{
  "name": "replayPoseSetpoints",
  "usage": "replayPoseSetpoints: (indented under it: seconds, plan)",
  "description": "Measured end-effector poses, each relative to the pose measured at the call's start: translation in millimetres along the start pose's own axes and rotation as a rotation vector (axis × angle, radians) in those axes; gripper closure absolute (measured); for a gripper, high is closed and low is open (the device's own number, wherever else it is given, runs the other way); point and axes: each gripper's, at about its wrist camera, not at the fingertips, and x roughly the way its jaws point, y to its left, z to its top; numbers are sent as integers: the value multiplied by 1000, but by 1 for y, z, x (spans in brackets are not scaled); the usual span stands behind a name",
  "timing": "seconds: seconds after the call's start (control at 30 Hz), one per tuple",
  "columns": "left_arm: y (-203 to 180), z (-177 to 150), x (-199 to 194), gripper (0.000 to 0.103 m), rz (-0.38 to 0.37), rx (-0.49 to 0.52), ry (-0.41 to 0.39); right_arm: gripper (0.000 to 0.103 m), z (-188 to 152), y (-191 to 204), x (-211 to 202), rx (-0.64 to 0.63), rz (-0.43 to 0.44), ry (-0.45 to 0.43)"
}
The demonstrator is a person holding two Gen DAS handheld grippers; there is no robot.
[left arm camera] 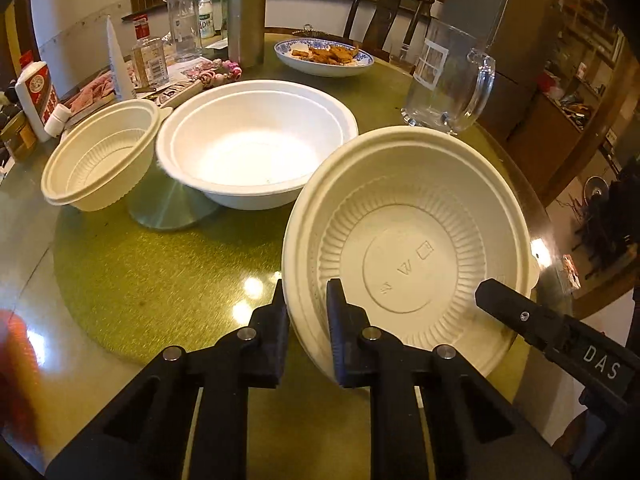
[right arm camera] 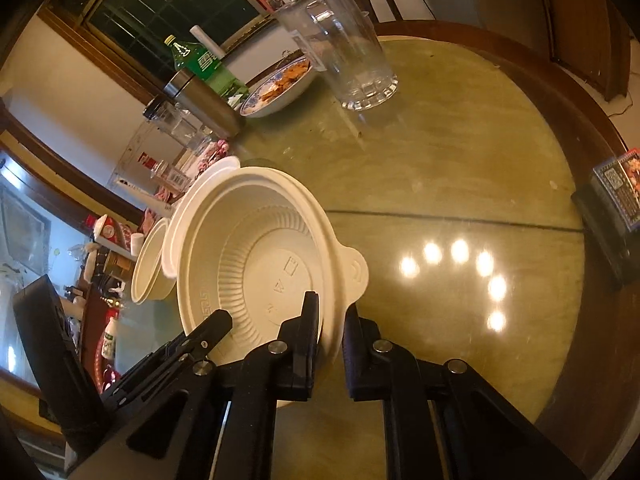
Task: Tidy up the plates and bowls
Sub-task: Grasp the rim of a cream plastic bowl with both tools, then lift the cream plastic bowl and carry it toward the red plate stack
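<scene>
A cream ribbed disposable bowl [left arm camera: 408,248] is tilted up off the table, held by both grippers. My left gripper [left arm camera: 308,300] is shut on its near-left rim. My right gripper [right arm camera: 332,316] is shut on its rim beside the tab handle; one right finger [left arm camera: 504,300] shows in the left wrist view. The same bowl [right arm camera: 256,256] fills the right wrist view. A large white bowl [left arm camera: 256,148] sits behind it at the table's middle. Another cream ribbed bowl [left arm camera: 104,156] rests tilted at the left.
A glass mug [left arm camera: 448,80], a blue-patterned plate of food [left arm camera: 324,56], a steel flask [left arm camera: 246,12], bottles and jars [left arm camera: 148,52] stand at the back. A silver disc [left arm camera: 168,208] lies under the bowls. A dark box [right arm camera: 612,216] sits at the table's right edge.
</scene>
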Motion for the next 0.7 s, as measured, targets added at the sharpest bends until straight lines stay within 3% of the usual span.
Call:
replayPoseSetpoints:
  seconds: [0.7]
  plan:
    - [60, -36, -55, 88, 2, -76, -46, 92, -59, 64, -28, -118, 43, -2]
